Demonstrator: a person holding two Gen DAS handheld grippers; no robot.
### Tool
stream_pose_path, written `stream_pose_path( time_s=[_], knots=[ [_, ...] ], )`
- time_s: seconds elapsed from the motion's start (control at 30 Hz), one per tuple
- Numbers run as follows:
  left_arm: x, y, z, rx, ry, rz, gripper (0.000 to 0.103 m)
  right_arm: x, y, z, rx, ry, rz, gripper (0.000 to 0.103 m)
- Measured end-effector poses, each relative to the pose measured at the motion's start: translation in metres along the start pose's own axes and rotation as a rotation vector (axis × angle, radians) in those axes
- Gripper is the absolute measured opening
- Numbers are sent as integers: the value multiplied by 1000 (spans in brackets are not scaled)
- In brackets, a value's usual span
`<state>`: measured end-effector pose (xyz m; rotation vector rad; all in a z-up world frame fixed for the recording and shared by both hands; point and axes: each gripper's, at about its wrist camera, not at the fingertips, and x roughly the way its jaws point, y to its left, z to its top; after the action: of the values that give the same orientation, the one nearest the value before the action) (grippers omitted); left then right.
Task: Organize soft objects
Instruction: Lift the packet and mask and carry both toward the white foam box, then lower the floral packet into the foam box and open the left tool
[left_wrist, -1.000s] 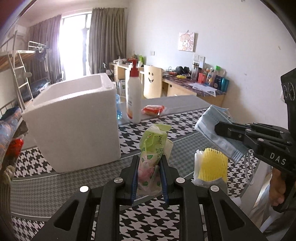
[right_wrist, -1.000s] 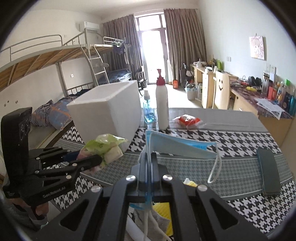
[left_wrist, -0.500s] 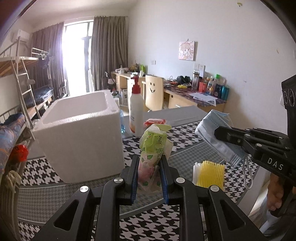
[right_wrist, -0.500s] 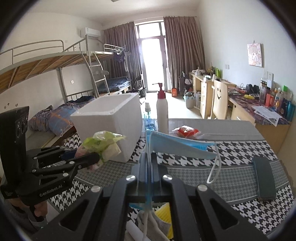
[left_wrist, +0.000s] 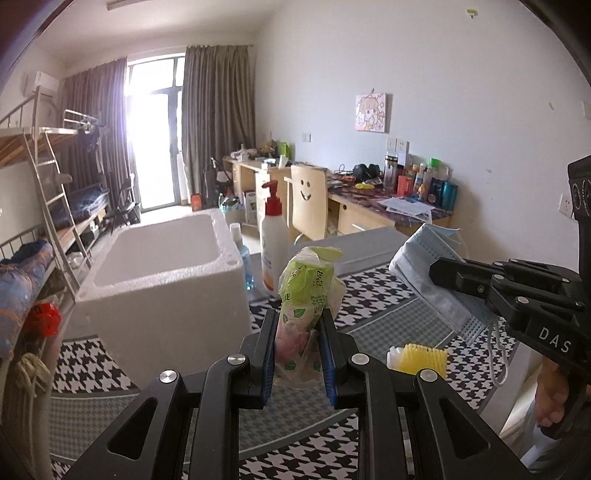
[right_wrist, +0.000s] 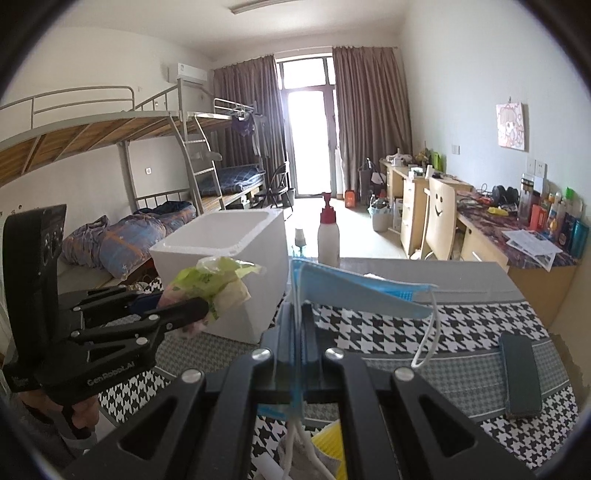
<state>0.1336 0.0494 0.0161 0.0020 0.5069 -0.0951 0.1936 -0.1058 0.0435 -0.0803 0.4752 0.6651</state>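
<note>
My left gripper (left_wrist: 297, 341) clamps the crinkly green tissue pack (left_wrist: 304, 291); my right gripper (right_wrist: 298, 325) pinches the pleated blue face mask (right_wrist: 354, 291).

The table under a black-and-white houndstooth cloth (right_wrist: 424, 328) carries a white foam box (left_wrist: 166, 280), a white pump bottle with a red top (left_wrist: 272, 251), a small blue spray bottle (left_wrist: 242, 258), a yellow bristle brush (left_wrist: 419, 357) and a dark flat phone (right_wrist: 521, 374).
</note>
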Motion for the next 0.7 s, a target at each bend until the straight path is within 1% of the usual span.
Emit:
stream_pose_path(
  time_s=[0.17, 0.47, 0.7],
  knots=[
    [0, 3, 11, 6, -12, 0, 23, 1, -2, 6, 5, -5, 16, 4],
    [2, 7, 29, 9, -41, 22, 23, 2, -2, 21, 11, -26, 24, 4],
    [4, 12, 40, 11, -63, 39, 23, 6, 3, 33, -12, -34, 14, 4]
  ],
)
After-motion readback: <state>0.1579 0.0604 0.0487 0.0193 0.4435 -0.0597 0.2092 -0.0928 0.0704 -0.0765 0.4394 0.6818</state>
